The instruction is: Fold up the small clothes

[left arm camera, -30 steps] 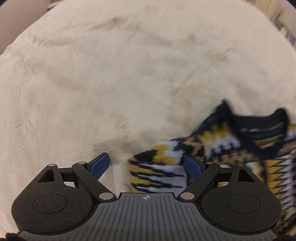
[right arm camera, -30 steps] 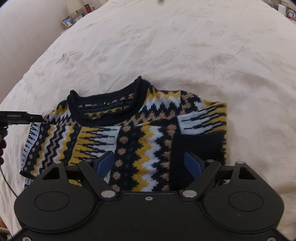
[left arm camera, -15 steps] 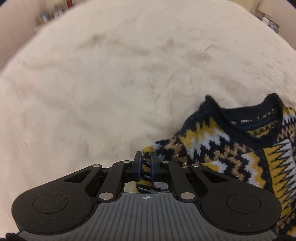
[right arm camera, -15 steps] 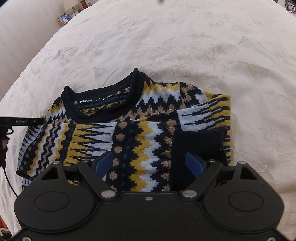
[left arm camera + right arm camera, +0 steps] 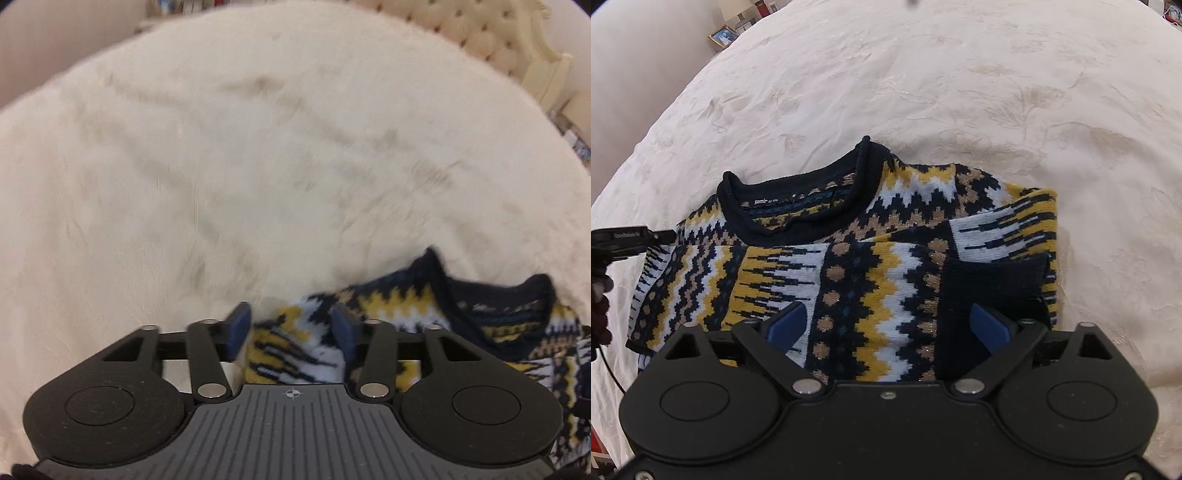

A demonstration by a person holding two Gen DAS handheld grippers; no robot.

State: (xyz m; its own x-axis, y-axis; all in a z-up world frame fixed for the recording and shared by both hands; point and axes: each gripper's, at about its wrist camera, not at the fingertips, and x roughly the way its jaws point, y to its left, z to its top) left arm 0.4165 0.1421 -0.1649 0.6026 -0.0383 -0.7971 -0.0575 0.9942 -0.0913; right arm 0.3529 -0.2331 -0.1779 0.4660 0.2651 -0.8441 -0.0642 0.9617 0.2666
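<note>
Left tool (image 5: 291, 332) and right tool (image 5: 886, 325) both have fingers spread apart.

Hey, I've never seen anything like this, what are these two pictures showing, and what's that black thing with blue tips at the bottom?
Each picture comes from a camera mounted on a hand-held gripper that a person carries, one per hand, looking forward along its two blue-tipped fingers. One view is from the left hand-held gripper, the other from the right hand-held gripper. A patterned knit sweater, navy, yellow and white, lies partly folded on a cream bedspread. Both have their jaws open. The left one's fingers straddle the sweater's edge; the right one sits over its middle. Neither holds anything.
</note>
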